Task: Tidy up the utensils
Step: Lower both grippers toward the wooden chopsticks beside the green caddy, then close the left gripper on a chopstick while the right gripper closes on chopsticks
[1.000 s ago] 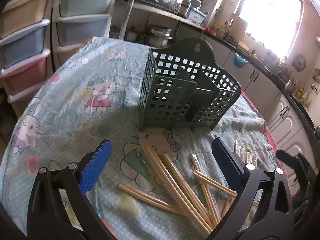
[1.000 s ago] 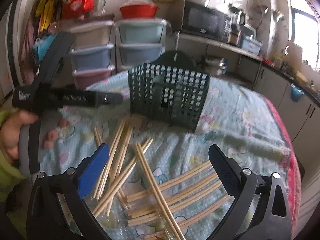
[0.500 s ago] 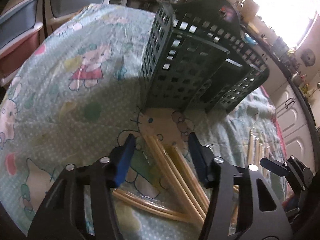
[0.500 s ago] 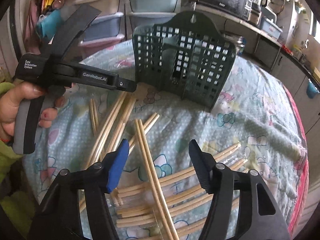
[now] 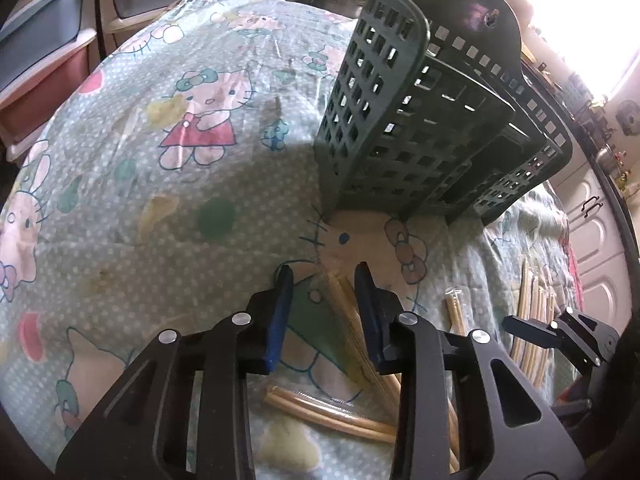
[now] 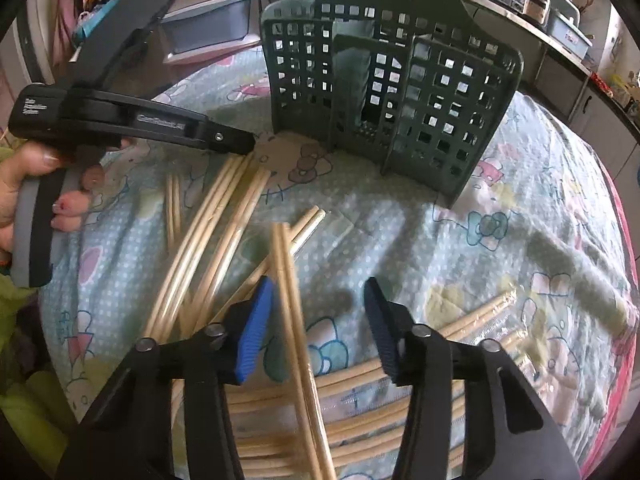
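On the cartoon-print tablecloth (image 5: 168,216), the left gripper (image 5: 324,276) has just been closing; its jaws stand narrowly apart astride a wrapped pair of pale wooden chopsticks (image 5: 344,300), the far-side pad close against the pair, though contact cannot be told. The right gripper (image 6: 320,292) has also been closing and stands about half open over another long pale chopstick pair (image 6: 286,276), which lies just beside the blue pad, apparently not pinched. More wrapped pairs (image 6: 360,404) lie scattered near both. The dark green perforated plastic utensil holder (image 6: 384,92) stands upright farther back.
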